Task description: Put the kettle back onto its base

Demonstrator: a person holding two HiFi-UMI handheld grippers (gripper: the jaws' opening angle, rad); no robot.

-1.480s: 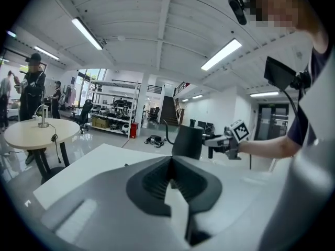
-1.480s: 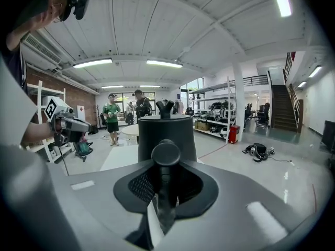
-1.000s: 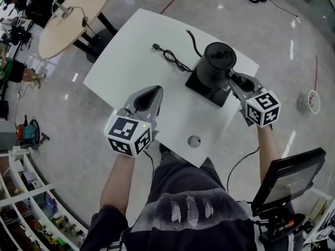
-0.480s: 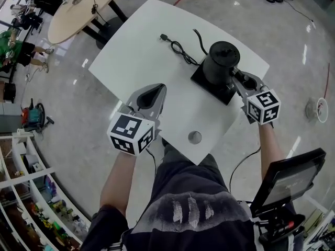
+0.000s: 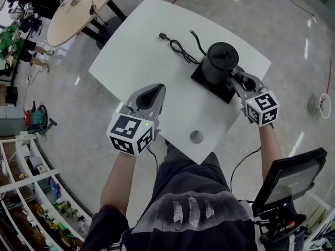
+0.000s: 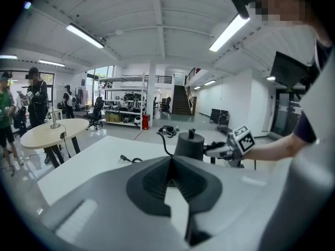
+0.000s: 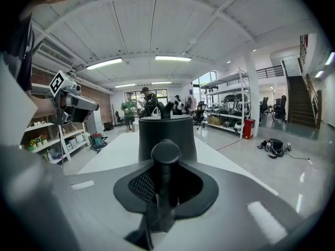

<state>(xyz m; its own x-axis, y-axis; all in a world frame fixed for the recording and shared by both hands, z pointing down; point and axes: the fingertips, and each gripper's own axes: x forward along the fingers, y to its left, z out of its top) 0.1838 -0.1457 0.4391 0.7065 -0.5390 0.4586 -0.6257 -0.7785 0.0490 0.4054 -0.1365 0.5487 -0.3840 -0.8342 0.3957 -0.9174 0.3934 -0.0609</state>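
Note:
The black kettle (image 5: 220, 61) stands upright over its square black base (image 5: 208, 89) at the right side of the white table (image 5: 136, 41); whether it rests fully on the base I cannot tell. My right gripper (image 5: 236, 77) is shut on the kettle's handle (image 7: 166, 158), with the kettle body (image 7: 167, 132) just beyond the jaws. My left gripper (image 5: 155, 91) hovers over the table's near left part, shut and with nothing in it. The left gripper view shows the kettle (image 6: 189, 144) and the right gripper (image 6: 222, 149) ahead to the right.
A black power cord (image 5: 178, 48) lies on the table behind the base. A round cable hole (image 5: 196, 136) sits near the table's front edge. A round wooden table (image 5: 78, 9) stands at far left, a monitor (image 5: 288, 179) at the lower right.
The right gripper has sunk a little with the kettle towards the base. The left gripper has kept its place.

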